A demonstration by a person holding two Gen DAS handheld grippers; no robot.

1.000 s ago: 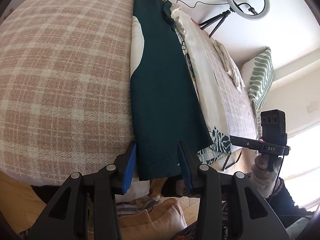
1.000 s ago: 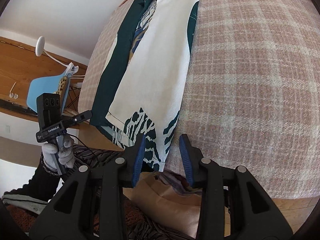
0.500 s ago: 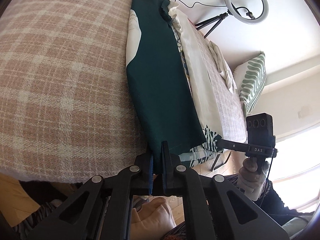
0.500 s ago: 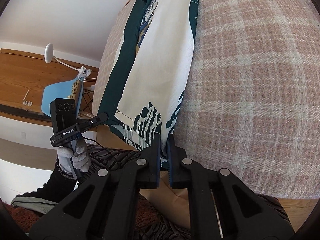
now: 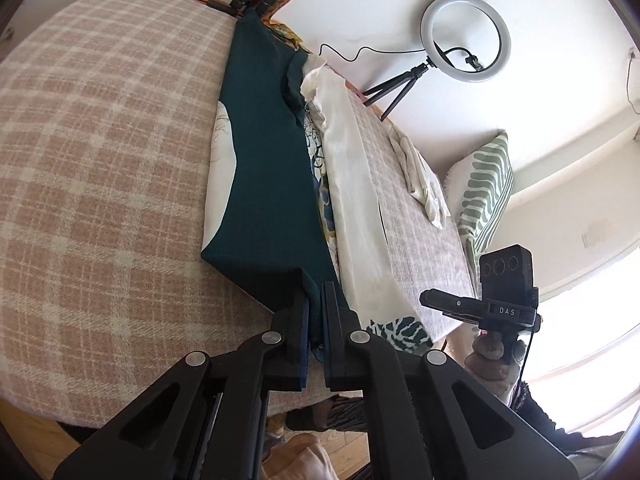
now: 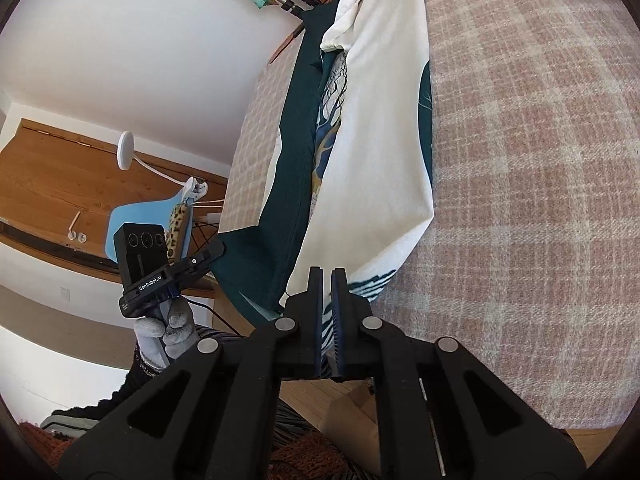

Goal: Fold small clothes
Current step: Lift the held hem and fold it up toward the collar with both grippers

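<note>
Claws (image 5: 315, 304) (image 6: 326, 280) clamped on garment (image 5: 264, 168) hem corners.

Both grippers, left (image 5: 315, 312) and right (image 6: 327, 292), have clamped onto the garment's (image 5: 268, 184) near hem. That hem is now lifted off the plaid bedspread (image 5: 100, 184).

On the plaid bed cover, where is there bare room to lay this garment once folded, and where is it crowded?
Bare plaid cover spreads wide beside the garment's dark green side, and again beyond its white side on the cover. It is crowded at the near hem, where the left gripper and right gripper clamp, and by the crumpled white cloth near the striped pillow.
</note>
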